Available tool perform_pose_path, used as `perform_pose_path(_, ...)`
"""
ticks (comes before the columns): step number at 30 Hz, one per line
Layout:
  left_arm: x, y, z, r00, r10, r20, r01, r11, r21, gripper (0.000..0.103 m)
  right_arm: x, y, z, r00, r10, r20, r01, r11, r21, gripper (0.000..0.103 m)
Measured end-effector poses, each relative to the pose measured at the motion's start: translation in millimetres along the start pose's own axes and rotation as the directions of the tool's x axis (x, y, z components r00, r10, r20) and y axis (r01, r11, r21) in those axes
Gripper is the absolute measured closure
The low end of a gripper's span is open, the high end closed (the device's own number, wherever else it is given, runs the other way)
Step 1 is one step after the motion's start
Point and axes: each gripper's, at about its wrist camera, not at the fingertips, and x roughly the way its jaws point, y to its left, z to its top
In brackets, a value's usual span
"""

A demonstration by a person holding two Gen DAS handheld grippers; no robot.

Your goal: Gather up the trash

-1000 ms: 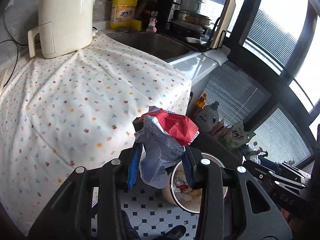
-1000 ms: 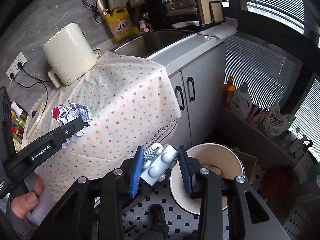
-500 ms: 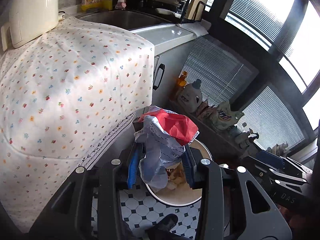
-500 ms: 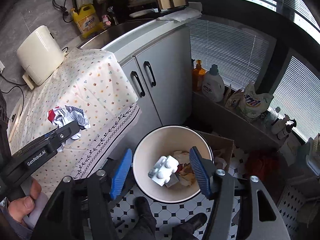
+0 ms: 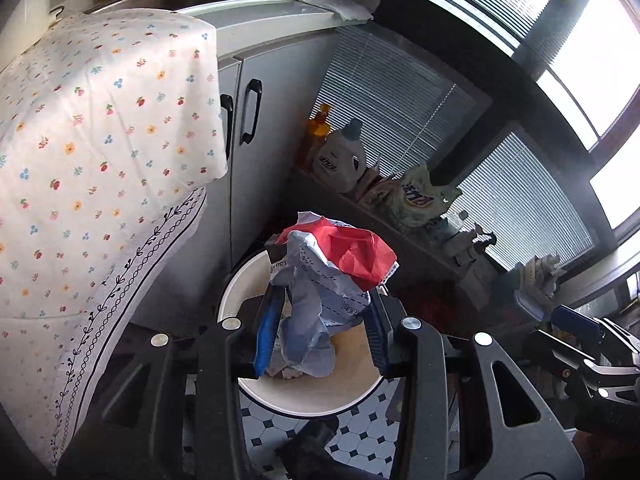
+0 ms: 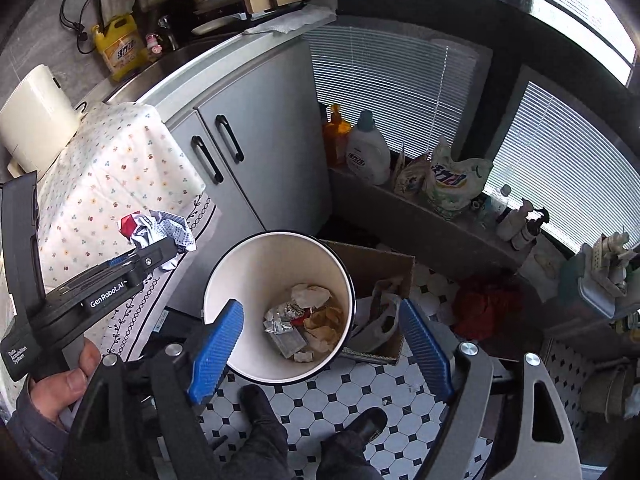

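My left gripper [image 5: 320, 332] is shut on a crumpled red, white and blue wrapper [image 5: 328, 276] and holds it right above the white trash bin [image 5: 308, 396]. From the right wrist view the same wrapper [image 6: 160, 228] sits in the left gripper beside the tablecloth. My right gripper [image 6: 320, 344] is wide open and empty above the bin [image 6: 224, 280]. Several pieces of trash [image 6: 300, 320], among them a silvery blister pack, lie at the bin's bottom.
A counter under a flowered tablecloth [image 5: 100, 140] stands left of the bin. Grey cabinet doors [image 6: 256, 140] are behind it. A cardboard box [image 6: 380, 280] sits right of the bin. Detergent bottles [image 6: 368, 152] line a low ledge. My shoes [image 6: 260, 408] stand on the tiled floor.
My right gripper opened and the blister pack dropped into the bin. My left gripper carried the wrapper off the table to a spot above the bin.
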Motion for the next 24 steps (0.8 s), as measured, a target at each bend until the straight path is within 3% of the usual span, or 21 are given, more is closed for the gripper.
perform_pose_path(5,16,-10,-3,0.999,-0.023,-0.046,0.025,0.999,0.025,0.061,-1,-17,-8,0.999,-0.042,-0.014,0.043,0.998,0.046,0.02)
perform_pose_path(7,20,-11,-3,0.997,-0.033,-0.066,0.034,0.999,0.021,0.034,0,-21,-11,0.998,-0.055,-0.023,0.056,0.996,0.065,0.02)
perform_pose_path(10,23,-10,-3,0.996,-0.038,-0.077,0.04,0.999,0.026,0.025,1,-25,-16,0.998,-0.061,-0.034,0.064,0.994,0.087,0.02)
perform_pose_path(24,-33,28,19,1.0,0.023,-0.005,-0.023,1.0,0.004,0.017,-2,7,0,1.0,-0.008,-0.017,0.009,0.998,0.069,0.02)
